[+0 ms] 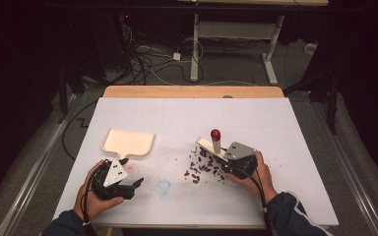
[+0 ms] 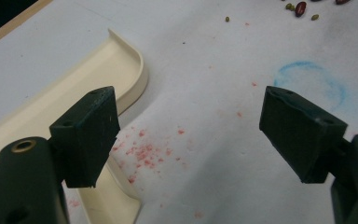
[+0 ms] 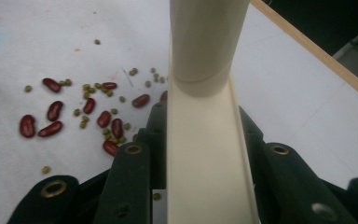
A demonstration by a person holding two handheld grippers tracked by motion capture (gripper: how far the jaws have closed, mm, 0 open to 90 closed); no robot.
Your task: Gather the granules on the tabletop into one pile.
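A blue chalk ring (image 1: pixel 164 187) is lying on the white table sheet (image 1: pixel 275 128) near pink stains (image 2: pixel 142 151). Behind the table, cables (image 1: pixel 147 64) are running across the floor beside a white desk frame (image 1: pixel 236 34).

Smooth cream plastic dustpan (image 1: pixel 128 142), glossy red beans (image 3: pixel 51 111), matt white tabletop (image 1: pixel 275 128)

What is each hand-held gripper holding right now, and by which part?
The right hand-held gripper clamps the cream brush across its flat bar; the left hand-held gripper holds nothing.
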